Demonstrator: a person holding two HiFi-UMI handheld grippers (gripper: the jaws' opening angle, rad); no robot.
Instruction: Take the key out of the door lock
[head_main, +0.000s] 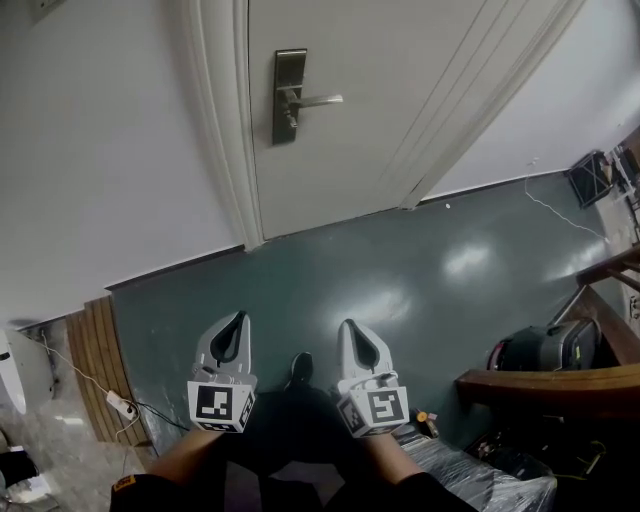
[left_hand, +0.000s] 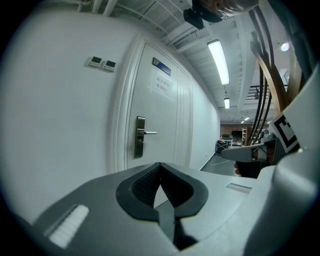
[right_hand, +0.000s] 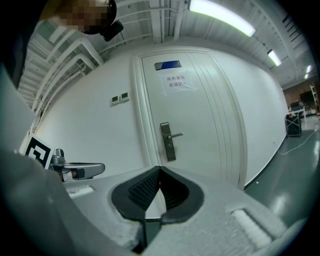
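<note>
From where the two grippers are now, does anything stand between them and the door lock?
Nothing visible does. Only bare floor lies between the left gripper, the right gripper and the door lock. The key is too small to make out.

Grey left gripper (left_hand: 160, 166) faces a white panelled door (left_hand: 165, 120).
Jaws together, empty; steel lever lock (left_hand: 140, 137) on the door's left side.

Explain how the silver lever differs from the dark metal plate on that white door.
The silver lever handle is slim, bright and lies horizontally, pointing right; the dark metal lock plate is broad, duller and stands upright. Both are metal, mounted on the white door.
</note>
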